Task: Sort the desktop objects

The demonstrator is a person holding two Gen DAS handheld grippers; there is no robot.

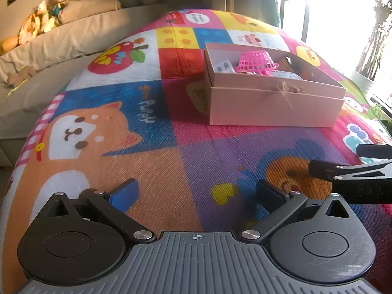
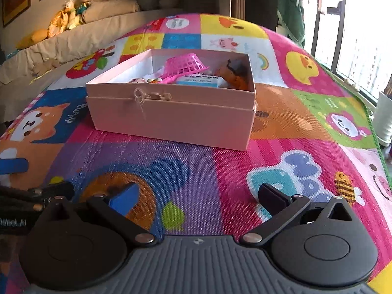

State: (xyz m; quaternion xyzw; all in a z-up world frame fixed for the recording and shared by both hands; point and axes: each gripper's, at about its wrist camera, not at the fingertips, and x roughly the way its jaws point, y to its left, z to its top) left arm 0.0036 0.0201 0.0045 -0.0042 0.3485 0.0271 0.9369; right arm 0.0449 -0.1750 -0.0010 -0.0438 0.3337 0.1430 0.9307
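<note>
A pink cardboard box point(image 1: 274, 107) point(image 2: 171, 120) stands on the colourful play mat point(image 1: 152, 147) point(image 2: 186, 161). Inside it lie a pink plastic basket point(image 1: 256, 60) point(image 2: 183, 65), a blue-and-white packet point(image 2: 199, 80), a brown toy point(image 2: 236, 73) and small items. My left gripper point(image 1: 196, 192) is open and empty, low over the mat in front of the box. My right gripper point(image 2: 196, 196) is open and empty, also low over the mat near the box. The right gripper's fingers point(image 1: 323, 169) show at the right edge of the left wrist view.
A beige sofa point(image 1: 61, 39) point(image 2: 80, 36) with stuffed toys point(image 1: 44, 17) point(image 2: 71, 12) lies behind the mat on the left. A bright window point(image 1: 343, 12) point(image 2: 355, 44) is at the right. A white pot point(image 2: 384, 120) stands by the mat's right edge.
</note>
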